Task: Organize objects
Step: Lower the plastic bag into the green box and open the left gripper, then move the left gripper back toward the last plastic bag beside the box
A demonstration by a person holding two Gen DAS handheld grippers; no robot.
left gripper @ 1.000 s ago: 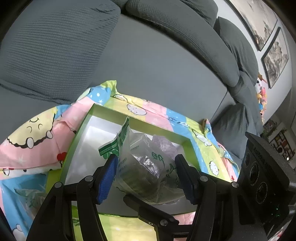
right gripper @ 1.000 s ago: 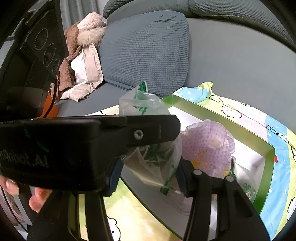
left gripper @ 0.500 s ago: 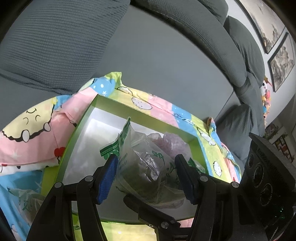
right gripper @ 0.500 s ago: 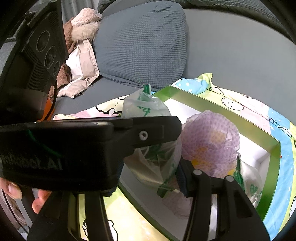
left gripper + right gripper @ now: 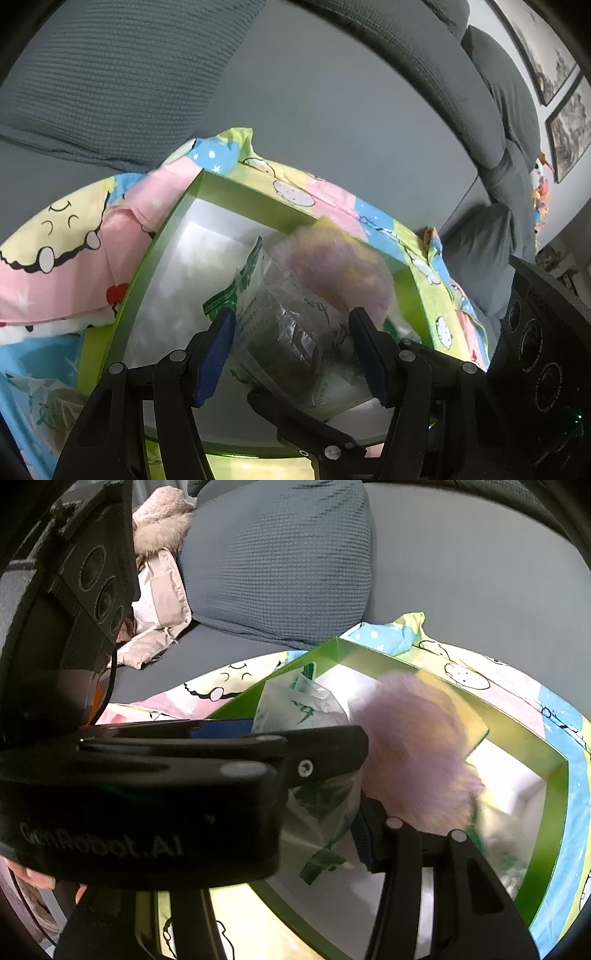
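A green-walled box (image 5: 173,236) lay on a cartoon-print sheet (image 5: 55,258) over a grey sofa (image 5: 332,110). The left gripper (image 5: 291,339) pinched a clear plastic packet (image 5: 288,332) above the box. The right gripper's (image 5: 325,812) opening could not be determined.

Soft, even daylight — glare whitens the green box (image 5: 173,236) floor ahead of the tongs; the purple mesh bundle (image 5: 417,753) smears with motion blur — fisheye edges darken.
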